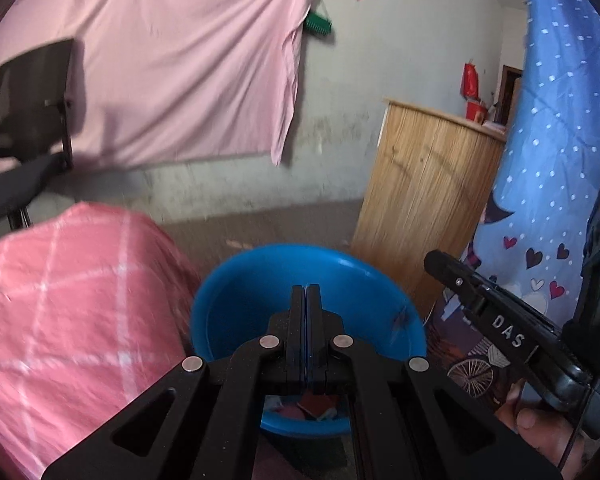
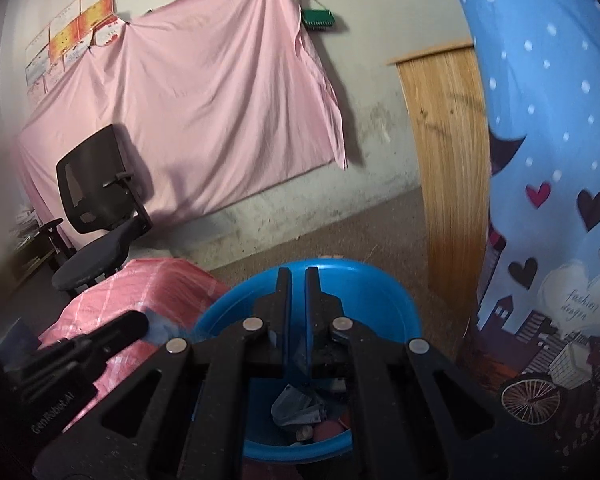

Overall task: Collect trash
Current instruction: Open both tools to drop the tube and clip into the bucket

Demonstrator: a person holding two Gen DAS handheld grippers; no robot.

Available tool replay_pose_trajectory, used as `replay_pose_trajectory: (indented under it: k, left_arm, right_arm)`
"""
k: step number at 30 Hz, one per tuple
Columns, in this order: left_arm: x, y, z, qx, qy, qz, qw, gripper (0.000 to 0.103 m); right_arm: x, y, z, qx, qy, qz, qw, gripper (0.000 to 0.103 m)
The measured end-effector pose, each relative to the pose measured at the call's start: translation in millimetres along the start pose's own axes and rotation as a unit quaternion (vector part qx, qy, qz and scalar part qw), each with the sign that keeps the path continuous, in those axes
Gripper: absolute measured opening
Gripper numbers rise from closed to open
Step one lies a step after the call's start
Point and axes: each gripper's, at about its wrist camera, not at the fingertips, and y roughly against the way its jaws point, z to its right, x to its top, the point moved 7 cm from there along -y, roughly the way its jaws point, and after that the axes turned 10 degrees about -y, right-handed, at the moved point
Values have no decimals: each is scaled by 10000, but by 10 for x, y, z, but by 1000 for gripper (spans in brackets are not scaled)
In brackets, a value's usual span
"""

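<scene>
Below both grippers a blue basin (image 1: 236, 312) is seen on the floor, between a pink checked cover (image 1: 72, 300) and a blue printed cloth (image 1: 556, 168), with a wooden cabinet (image 1: 428, 208) just behind it. Scraps of trash (image 2: 296, 404) are seen lying on its bottom: a crumpled grey piece, some red and pink bits, and others too small to be told apart.

The left gripper (image 1: 306, 292) is seen with its jaws pressed together and nothing between them. The right gripper (image 2: 297, 276) is almost shut, only a narrow slit being left, and nothing is gripped there either.

The step in hand is judged to be an approach with empty grippers toward the basin. If more trash is to be collected, a piece must first be found, since none is visible outside the basin; the jaws would have to be opened before any grasp.

The basin is round, so no long axis can be given; its mouth is turned upward. The trash is crumpled, and its direction cannot be told.
</scene>
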Motion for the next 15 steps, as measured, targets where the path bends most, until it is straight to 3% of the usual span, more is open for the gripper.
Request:
replay_pose_trajectory:
  k: [4,8,13,15]
  left_arm:
    - [-118,-95,-84,-42,194,-369,9991,0]
    - [-171,-70,-170,28,279,-445,9986,4]
    - [-149,159,-313,143,507,-281,9982,32]
    - [-128,304,-388,213,577,-161,9980,34]
  right_arm:
    - [-64,-55,12,19,-1,-165,9999,20]
    - [-65,-74,-6,27,30,-189,9998,24]
    - [-28,-11,-93,100,97,-114,9998,40]
    - [-43,45,-147,76,192,-65,9998,43]
